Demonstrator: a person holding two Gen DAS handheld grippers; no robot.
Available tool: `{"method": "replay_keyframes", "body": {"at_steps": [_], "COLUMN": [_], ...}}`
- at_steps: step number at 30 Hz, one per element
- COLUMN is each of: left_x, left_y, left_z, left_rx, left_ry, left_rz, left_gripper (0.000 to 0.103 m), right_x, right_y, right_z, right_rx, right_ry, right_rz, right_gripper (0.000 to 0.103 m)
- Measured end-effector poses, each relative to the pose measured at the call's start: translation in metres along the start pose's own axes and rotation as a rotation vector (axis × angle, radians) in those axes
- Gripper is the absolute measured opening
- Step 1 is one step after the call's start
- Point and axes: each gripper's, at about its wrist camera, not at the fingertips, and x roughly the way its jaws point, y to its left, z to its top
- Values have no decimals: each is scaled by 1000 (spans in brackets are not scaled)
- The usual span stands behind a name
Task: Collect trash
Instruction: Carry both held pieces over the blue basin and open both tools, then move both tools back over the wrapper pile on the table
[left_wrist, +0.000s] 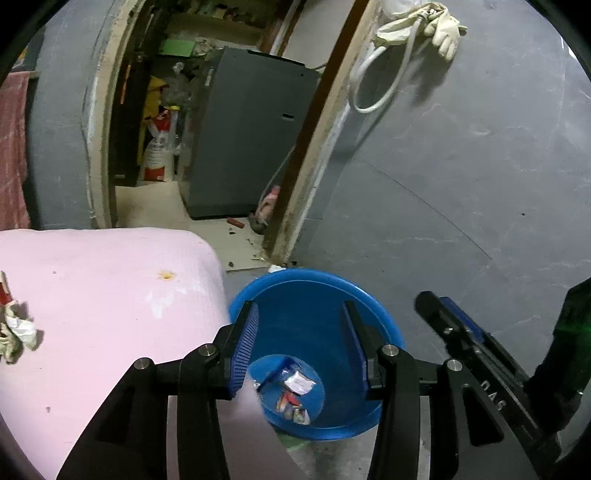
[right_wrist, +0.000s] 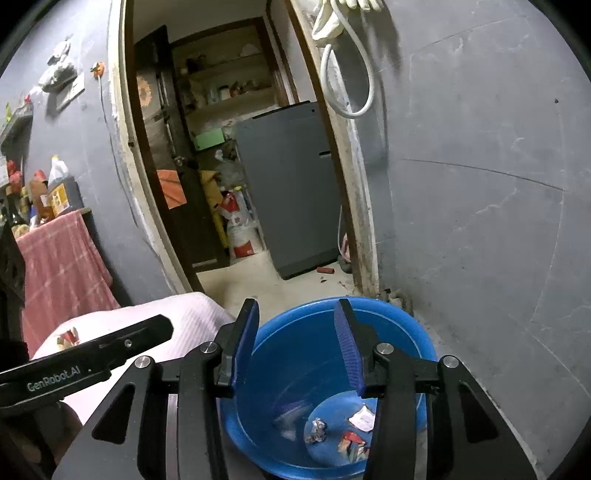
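Note:
A blue plastic bucket (left_wrist: 354, 295) stands on the floor beside a pink-covered table (left_wrist: 103, 295). Several wrappers (left_wrist: 295, 387) lie at its bottom; they also show in the right wrist view (right_wrist: 354, 432). My left gripper (left_wrist: 299, 325) is open and empty above the bucket mouth. My right gripper (right_wrist: 295, 325) is open and empty above the same bucket (right_wrist: 406, 317). Crumpled wrappers (left_wrist: 18, 328) lie at the table's left edge, and a small one (right_wrist: 68, 336) shows on the table in the right wrist view. The right gripper (left_wrist: 461, 332) appears at the right in the left wrist view.
A grey wall (left_wrist: 480, 184) rises behind the bucket. An open doorway leads to a room with a grey fridge (right_wrist: 291, 184) and sacks (left_wrist: 159, 147). A white hose and glove (left_wrist: 443, 29) hang on the wall. A pink towel (right_wrist: 62, 258) hangs at left.

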Motion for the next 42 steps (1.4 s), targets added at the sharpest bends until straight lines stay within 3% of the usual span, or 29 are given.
{"method": "replay_keyframes", "body": {"at_steps": [6,9,11,13,17,31,42], "left_x": [-24,-43,-55,-72,-107,-194,-238], "left_y": [13,19,22,27,41,85,127], "left_z": [2,4,4,3,2,-9,-27], "left_rx": [-22,-17,-6,3,-23,12,13], "left_ry": [-76,-124,-157,-209,-304,-438,-482], "left_rz": [52,98,126,167,214,386,481], "left_gripper": [57,68,80,91,98,100,101], "right_x": [-8,-14,-20,-27,-40,-66,-67], "right_y": [4,9,13,17,32,105,165], "right_z": [6,10,14,17,24,32,21], "right_rx": [0,-8,-8,-7,-30,-140,-236], "right_ry": [-49,-76,-102,-134,-192,-308,-305], "right_rz": [6,19,29,58,101,238,338], "right_gripper": [51,64,79,82,103,103,103]}}
